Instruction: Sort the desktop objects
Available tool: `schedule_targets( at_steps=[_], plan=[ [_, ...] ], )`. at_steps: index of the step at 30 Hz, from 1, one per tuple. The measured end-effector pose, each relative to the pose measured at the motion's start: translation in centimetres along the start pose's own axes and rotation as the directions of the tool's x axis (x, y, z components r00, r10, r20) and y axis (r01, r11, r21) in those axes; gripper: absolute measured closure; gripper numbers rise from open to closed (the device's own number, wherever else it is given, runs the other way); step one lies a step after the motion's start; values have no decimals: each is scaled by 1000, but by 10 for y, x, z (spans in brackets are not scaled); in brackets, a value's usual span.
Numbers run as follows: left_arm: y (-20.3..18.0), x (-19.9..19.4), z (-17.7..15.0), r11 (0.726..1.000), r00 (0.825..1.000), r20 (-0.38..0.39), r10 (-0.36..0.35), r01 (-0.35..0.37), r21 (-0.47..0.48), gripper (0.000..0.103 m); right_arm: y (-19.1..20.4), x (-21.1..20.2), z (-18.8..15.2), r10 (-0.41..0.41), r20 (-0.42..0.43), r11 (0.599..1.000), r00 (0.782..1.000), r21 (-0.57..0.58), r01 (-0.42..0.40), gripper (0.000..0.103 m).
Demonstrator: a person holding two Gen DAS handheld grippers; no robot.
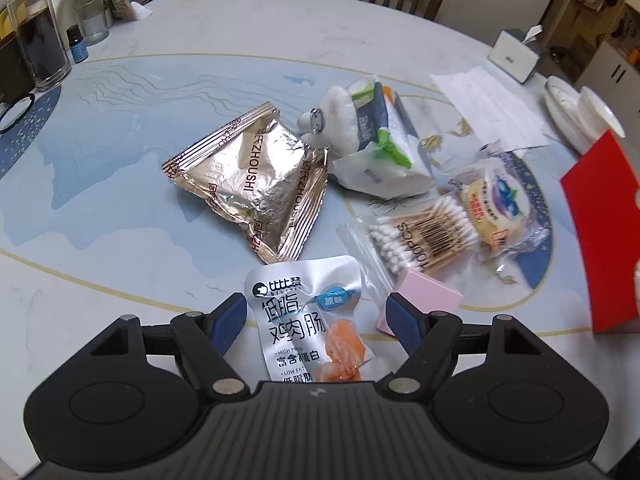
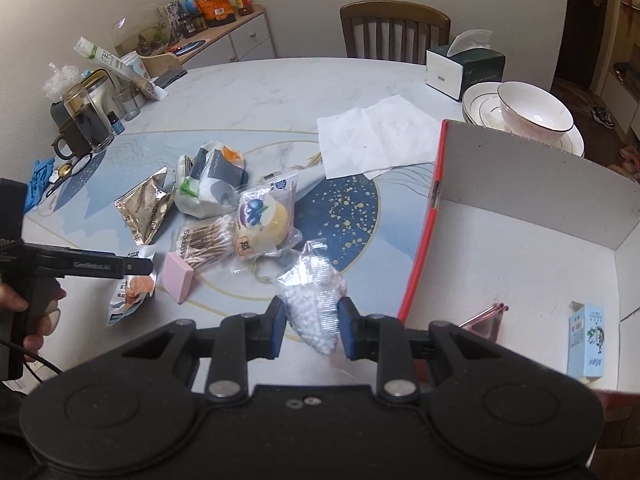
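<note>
My left gripper (image 1: 316,320) is open, its fingers on either side of a white chicken sausage packet (image 1: 308,316) lying on the table. Beyond it lie a gold foil bag (image 1: 256,176), a cotton swab bag (image 1: 424,236), a pink block (image 1: 424,304), a blueberry cake packet (image 1: 496,204) and a tissue pack with a plush toy (image 1: 360,132). My right gripper (image 2: 312,328) is shut on a clear bag of white pellets (image 2: 316,300), held above the table beside the red-edged white box (image 2: 520,248). The box holds a small light-blue carton (image 2: 586,340) and a pink item (image 2: 486,318).
A sheet of paper (image 2: 376,136), a tissue box (image 2: 460,68) and a stack of plates with a bowl (image 2: 532,116) sit at the far right. Jars, a mug and glasses (image 2: 88,120) crowd the far left. A chair (image 2: 394,28) stands behind the table.
</note>
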State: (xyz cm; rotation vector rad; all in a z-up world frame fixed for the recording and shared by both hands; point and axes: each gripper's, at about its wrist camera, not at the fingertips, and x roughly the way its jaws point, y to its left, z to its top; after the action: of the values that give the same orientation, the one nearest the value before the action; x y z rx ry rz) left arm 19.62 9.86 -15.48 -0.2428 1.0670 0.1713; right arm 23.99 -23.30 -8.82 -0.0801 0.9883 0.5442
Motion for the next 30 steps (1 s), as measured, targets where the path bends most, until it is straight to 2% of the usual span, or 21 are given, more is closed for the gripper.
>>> schedule_targets(
  at_steps=[4, 12, 13, 14, 21, 23, 27, 30],
  plan=[
    [2, 10, -1, 999, 1000, -22, 21, -22, -38, 27, -13, -11, 6, -11, 22, 1000, 1000, -7, 11, 76],
    [-6, 14, 0, 998, 999, -2, 54, -54, -41, 28, -51, -37, 18, -45, 88, 999, 995, 32, 42, 76],
    [-6, 14, 0, 997, 998, 0, 60, -60, -39, 29, -54, -38, 18, -47, 92, 998, 995, 32, 44, 76],
    [-8, 13, -1, 997, 997, 5, 73, -73, -32, 37, -56, -39, 19, -47, 95, 998, 994, 34, 44, 76],
    [-12, 10, -3, 996, 995, 28, 92, -92, 0, 48, -68, -44, 20, -32, 104, 999, 994, 38, 29, 76],
    [-15, 8, -4, 995, 995, 37, 93, -94, 17, 54, -67, -43, 21, -10, 97, 1000, 995, 20, 8, 76],
    [-16, 6, -5, 996, 995, 43, 89, -90, 24, 55, -45, -33, 22, 45, 63, 997, 997, -63, -41, 73],
    [-13, 4, -6, 996, 996, 46, 70, -72, 42, 55, -25, -17, 20, 54, 28, 993, 998, -102, -51, 73]
  ],
)
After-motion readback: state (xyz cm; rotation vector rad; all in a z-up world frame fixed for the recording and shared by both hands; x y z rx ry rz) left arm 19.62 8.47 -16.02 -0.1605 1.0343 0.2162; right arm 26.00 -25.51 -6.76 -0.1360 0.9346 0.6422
